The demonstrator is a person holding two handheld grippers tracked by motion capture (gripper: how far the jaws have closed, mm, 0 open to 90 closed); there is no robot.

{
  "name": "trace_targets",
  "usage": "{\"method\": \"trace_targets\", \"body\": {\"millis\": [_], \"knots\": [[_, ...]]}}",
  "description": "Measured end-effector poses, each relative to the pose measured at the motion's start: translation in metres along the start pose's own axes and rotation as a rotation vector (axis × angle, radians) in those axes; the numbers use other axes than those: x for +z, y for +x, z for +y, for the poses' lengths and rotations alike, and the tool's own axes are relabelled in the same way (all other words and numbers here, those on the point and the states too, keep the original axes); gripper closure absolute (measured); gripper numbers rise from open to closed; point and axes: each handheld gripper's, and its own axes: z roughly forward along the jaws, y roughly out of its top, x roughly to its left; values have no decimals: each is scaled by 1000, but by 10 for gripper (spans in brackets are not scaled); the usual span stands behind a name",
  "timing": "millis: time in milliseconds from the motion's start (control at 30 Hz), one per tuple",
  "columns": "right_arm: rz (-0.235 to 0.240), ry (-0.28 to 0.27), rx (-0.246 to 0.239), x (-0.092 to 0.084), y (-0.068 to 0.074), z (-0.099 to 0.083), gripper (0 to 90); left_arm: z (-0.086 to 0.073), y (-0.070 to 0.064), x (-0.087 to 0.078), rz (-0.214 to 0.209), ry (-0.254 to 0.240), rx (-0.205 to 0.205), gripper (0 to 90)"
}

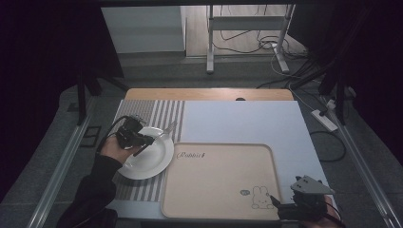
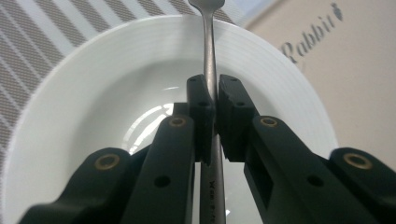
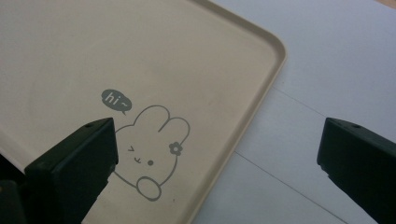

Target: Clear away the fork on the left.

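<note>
My left gripper (image 1: 145, 140) (image 2: 212, 100) is shut on the handle of a metal fork (image 2: 208, 42) (image 1: 167, 129). It holds the fork over a white plate (image 1: 159, 156) (image 2: 93, 84), with the tines pointing past the plate's far rim. The plate rests on a striped placemat (image 1: 157, 114) at the table's left. A beige tray (image 1: 214, 180) (image 3: 93, 46) with a rabbit drawing lies in the middle. My right gripper (image 1: 285, 209) (image 3: 219, 154) stands open over the tray's near right corner, with nothing between its jaws.
A pale blue mat (image 1: 242, 121) covers the table beyond and to the right of the tray. The wooden table edge (image 1: 209, 94) runs along the far side. Cables and a metal stand (image 1: 247, 28) sit on the floor behind.
</note>
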Motion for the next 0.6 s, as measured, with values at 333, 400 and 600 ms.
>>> {"method": "trace_targets", "body": {"millis": [333,400,600], "knots": [[-4,1,-11,0,1,0,0,-15,-39,9,-37,5,15,837],[-3,1,-12,0,1,0,0,-15,-46,11,-39,6,25,837],[-4,5,-15,1,1,0,0,-16,-70,18,-76,14,57,837]]}}
